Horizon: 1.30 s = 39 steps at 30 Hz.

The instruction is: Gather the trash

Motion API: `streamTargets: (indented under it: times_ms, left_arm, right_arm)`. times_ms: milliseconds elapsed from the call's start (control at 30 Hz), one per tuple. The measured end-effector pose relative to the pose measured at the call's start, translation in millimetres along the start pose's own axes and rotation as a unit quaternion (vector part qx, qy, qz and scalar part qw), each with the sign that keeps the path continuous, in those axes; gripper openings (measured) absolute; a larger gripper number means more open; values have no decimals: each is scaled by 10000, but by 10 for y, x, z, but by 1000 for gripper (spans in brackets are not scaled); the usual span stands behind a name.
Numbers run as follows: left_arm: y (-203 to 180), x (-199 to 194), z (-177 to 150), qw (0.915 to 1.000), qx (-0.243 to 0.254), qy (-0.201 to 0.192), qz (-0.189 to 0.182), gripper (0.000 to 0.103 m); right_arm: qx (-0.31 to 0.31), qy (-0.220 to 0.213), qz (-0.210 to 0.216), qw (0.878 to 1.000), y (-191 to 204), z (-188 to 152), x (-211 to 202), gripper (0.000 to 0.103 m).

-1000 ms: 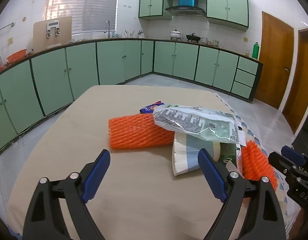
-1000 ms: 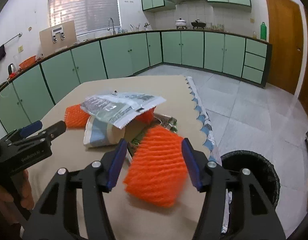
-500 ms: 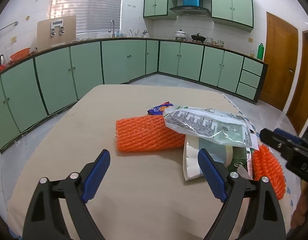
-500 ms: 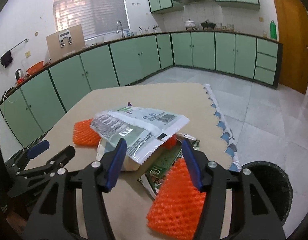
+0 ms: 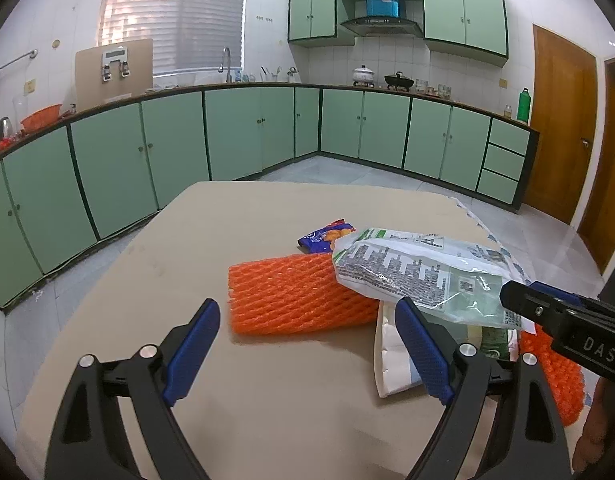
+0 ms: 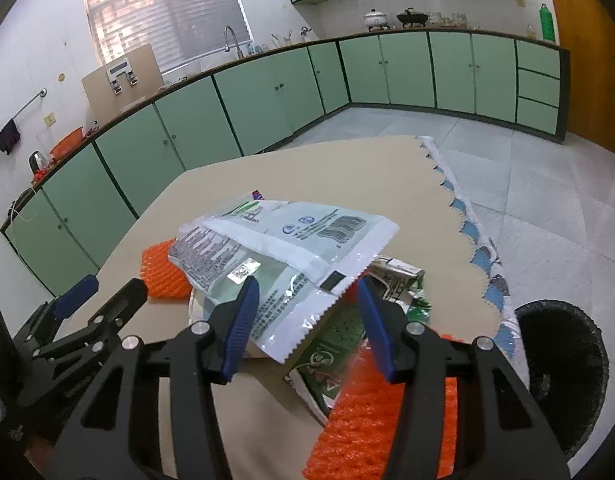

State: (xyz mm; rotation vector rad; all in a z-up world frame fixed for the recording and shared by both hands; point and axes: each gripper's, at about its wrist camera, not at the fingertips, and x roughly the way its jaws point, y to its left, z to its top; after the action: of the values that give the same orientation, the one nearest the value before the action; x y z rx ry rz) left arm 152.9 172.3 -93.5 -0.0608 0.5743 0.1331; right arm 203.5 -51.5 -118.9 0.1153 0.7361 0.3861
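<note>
Closing on the white plastic bag [image 6: 291,248], right tool [image 6: 307,316] with pads not yet pressing, the bag's serrated corner between them. Left tool [image 5: 307,352] spread wide over bare bench [image 5: 227,240], just short of the orange foam net [image 5: 295,292]. Black trash bin [image 6: 563,368] beside the bench.

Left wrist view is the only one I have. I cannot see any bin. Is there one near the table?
Observer: Yes, a black trash bin stands on the floor just past the table's scalloped edge.
Operator: What is between the right gripper's fingers?
Observer: The corner of the white printed bag; the right gripper is closing, its pads not yet pressing.
Operator: Anything under that bag?
Observer: A green wrapper, beside an orange foam net.
</note>
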Motion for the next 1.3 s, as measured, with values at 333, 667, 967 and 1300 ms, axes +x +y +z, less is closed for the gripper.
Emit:
streamTargets:
  times_ms: [333,667,967,1300]
  left_arm:
    - [5,112,-40,9999,-36,100,-19,87]
    - [11,180,-44,9997,-105,203,-65,87]
    - [-3,121,74,9999,-107,16,-120,87]
    - [-26,336,-11,9992,-80,357,-140,87]
  right_arm:
    - [-27,108,116,9999,24,-4,62,27]
    - [0,127,288,9995,30,-3,42,32]
    - [55,214,430,9988,44,48,60,42]
    - [52,299,465,9985,49,59,133,43]
